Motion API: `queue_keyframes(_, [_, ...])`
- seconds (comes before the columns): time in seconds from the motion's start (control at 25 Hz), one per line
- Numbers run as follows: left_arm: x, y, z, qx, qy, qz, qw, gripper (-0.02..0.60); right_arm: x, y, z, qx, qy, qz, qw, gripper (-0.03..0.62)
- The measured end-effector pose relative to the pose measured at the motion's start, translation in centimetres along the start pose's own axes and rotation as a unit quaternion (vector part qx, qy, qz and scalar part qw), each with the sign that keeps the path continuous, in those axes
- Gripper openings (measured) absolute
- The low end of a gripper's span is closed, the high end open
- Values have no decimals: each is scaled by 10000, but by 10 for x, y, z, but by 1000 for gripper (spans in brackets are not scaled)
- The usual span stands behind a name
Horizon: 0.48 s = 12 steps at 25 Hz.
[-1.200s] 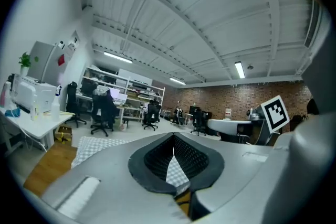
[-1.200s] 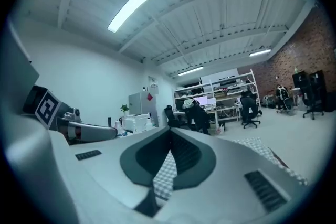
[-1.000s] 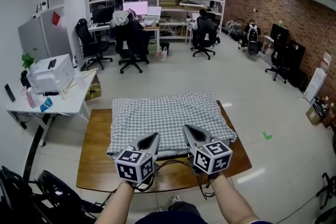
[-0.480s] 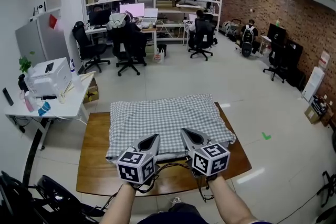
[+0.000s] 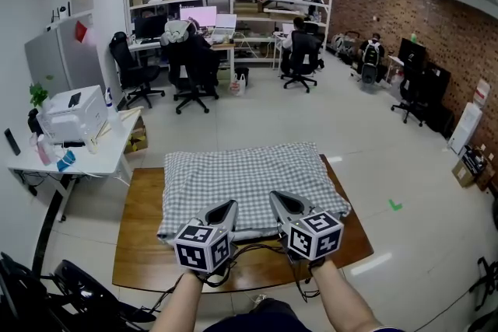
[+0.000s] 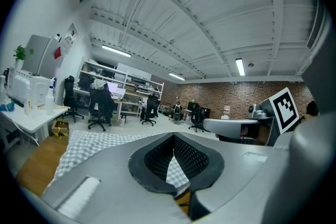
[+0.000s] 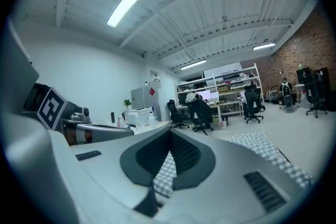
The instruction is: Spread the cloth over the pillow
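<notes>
A blue-and-white checked cloth (image 5: 245, 175) lies flat over the pillow, whose pale near edge (image 5: 253, 228) shows under it, on a brown wooden table (image 5: 140, 245). My left gripper (image 5: 231, 203) and right gripper (image 5: 273, 194) rest side by side over the cloth's near edge, both with jaws together. The left gripper view has the left gripper (image 6: 174, 136) shut, the cloth (image 6: 89, 139) stretching beyond it. The right gripper (image 7: 169, 131) is likewise shut, with the cloth (image 7: 257, 141) to its right. Checked fabric shows through the gap below each pair of tips; no pinched fold is visible.
A white side table (image 5: 109, 155) with a printer (image 5: 74, 111) stands to the left of the wooden table. Dark gear (image 5: 47, 291) lies on the floor at the lower left. Office chairs (image 5: 194, 66) and shelving stand at the far end of the room.
</notes>
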State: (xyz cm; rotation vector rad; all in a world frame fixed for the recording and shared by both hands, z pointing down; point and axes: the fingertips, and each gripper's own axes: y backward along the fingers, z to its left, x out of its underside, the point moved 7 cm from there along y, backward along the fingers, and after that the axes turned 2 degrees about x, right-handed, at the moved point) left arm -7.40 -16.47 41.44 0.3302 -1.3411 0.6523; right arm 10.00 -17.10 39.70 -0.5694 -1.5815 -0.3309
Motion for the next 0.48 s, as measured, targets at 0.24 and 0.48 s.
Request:
queue_keyframes(0.24, [2, 0, 0, 4, 15, 26, 10000, 8, 1, -1, -1, 5, 1, 6, 10000, 5])
queue_keyframes(0.48, [-1, -5, -3, 36, -19, 20, 10000, 8, -2, -3, -2, -38, 14, -10, 10000, 5])
